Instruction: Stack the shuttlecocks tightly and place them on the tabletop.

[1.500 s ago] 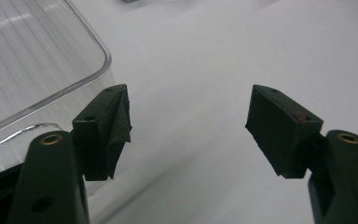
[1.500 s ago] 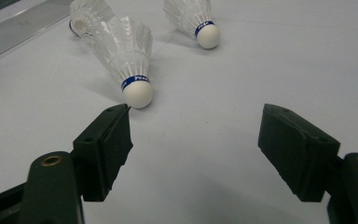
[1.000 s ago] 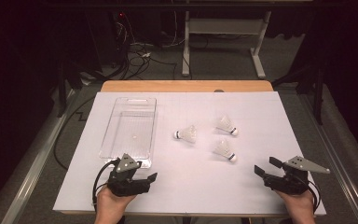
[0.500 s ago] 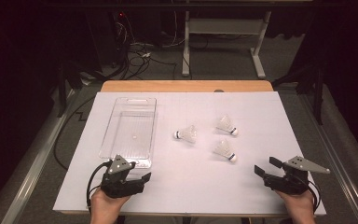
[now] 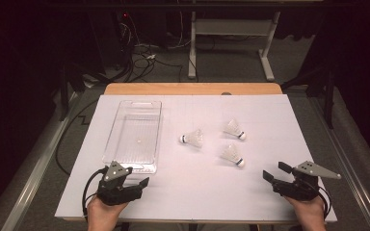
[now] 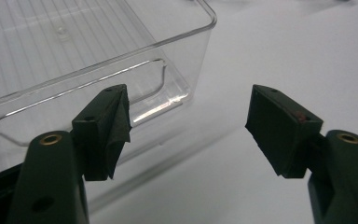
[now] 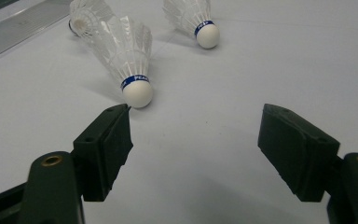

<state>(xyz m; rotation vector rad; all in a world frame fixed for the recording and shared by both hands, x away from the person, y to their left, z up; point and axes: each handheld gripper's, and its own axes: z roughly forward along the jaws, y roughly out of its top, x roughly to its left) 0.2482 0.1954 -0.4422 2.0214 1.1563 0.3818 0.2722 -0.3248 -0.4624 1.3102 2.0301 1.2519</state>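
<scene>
White paper covers the table (image 5: 270,202). Three shuttlecocks (image 5: 192,138) lie right of the clear tray (image 5: 120,159), none inside, so nothing looks done yet. Left gripper (image 5: 142,185) and right gripper (image 5: 272,172) both gape, holding nothing.

Left tool (image 6: 189,128) (jaws apart) faces clear tray (image 6: 98,56).

We see white shuttlecocks (image 7: 127,51) with blue bands, a clear ribbed plastic tray (image 5: 125,144), a white table sheet (image 5: 270,115), and black grippers.
</scene>
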